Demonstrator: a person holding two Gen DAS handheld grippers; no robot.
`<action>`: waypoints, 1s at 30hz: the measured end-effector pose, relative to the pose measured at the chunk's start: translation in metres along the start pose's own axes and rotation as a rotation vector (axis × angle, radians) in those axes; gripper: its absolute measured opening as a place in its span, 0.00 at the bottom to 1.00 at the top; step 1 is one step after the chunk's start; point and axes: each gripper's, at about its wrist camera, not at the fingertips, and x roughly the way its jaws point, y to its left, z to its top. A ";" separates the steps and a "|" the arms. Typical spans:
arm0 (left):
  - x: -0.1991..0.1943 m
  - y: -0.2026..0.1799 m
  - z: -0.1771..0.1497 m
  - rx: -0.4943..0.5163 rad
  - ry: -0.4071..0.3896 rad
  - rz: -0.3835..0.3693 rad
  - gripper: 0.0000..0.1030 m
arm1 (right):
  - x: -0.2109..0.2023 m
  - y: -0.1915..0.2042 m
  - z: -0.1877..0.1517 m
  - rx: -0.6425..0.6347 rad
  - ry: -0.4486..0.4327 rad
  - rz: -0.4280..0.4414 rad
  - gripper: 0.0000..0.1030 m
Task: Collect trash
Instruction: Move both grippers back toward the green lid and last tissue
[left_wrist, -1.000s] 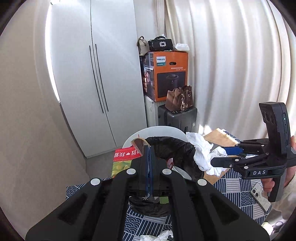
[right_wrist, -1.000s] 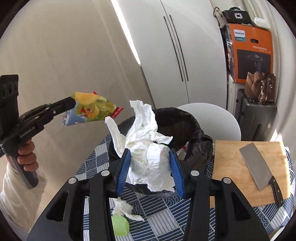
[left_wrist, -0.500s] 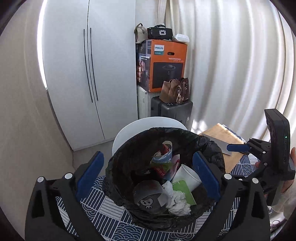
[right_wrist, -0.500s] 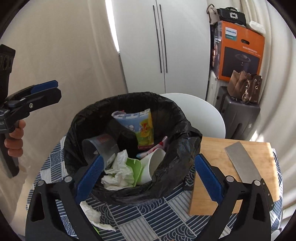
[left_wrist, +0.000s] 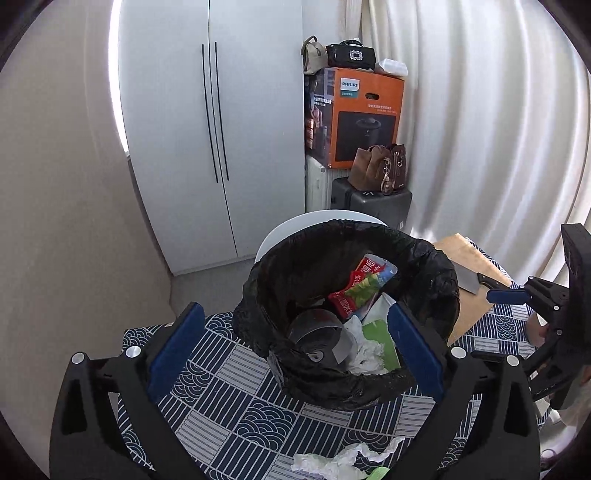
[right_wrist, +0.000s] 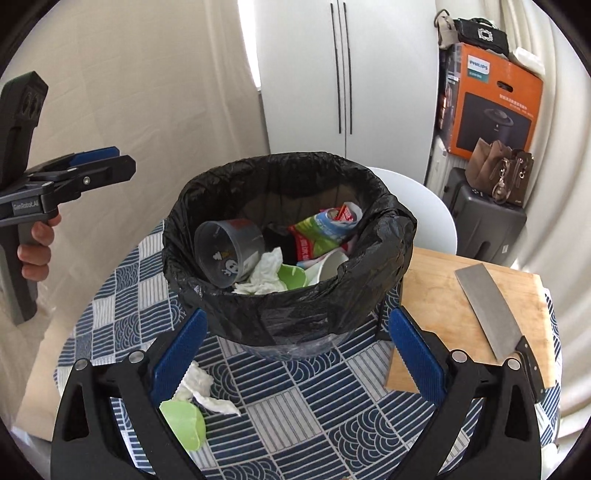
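A bin with a black liner (left_wrist: 347, 225) (right_wrist: 295, 158) stands on the patterned table. Inside lie a snack wrapper (left_wrist: 364, 288) (right_wrist: 321, 229), a crumpled tissue (right_wrist: 264, 269), a grey cup (right_wrist: 229, 251) and a white cup. My left gripper (left_wrist: 293, 314) hovers over the bin's near rim, its jaws still opening and holding nothing. My right gripper (right_wrist: 297, 317) stands open and bare in front of the bin. Another tissue (right_wrist: 201, 384) (left_wrist: 332, 458) and a green cup piece (right_wrist: 183, 421) lie on the cloth near the front.
A wooden cutting board (right_wrist: 443, 295) with a cleaver (right_wrist: 487, 310) lies right of the bin. A white chair (right_wrist: 424, 206) stands behind it, then a dark suitcase (right_wrist: 484, 225) and an orange box (right_wrist: 495, 107). The table edge curves close at the left.
The left gripper let go of the snack wrapper and the right gripper let go of the tissue; both now lie in the bin. Both grippers opened wide and sank toward the table.
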 end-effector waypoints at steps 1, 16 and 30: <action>-0.005 0.000 -0.003 -0.005 0.001 0.010 0.94 | -0.003 0.002 -0.003 -0.007 -0.001 0.001 0.92; -0.070 -0.023 -0.061 -0.068 0.047 0.138 0.94 | -0.055 0.040 -0.065 -0.136 0.024 0.080 0.92; -0.108 -0.023 -0.127 -0.203 0.173 0.227 0.94 | -0.055 0.048 -0.131 -0.092 0.071 0.216 0.92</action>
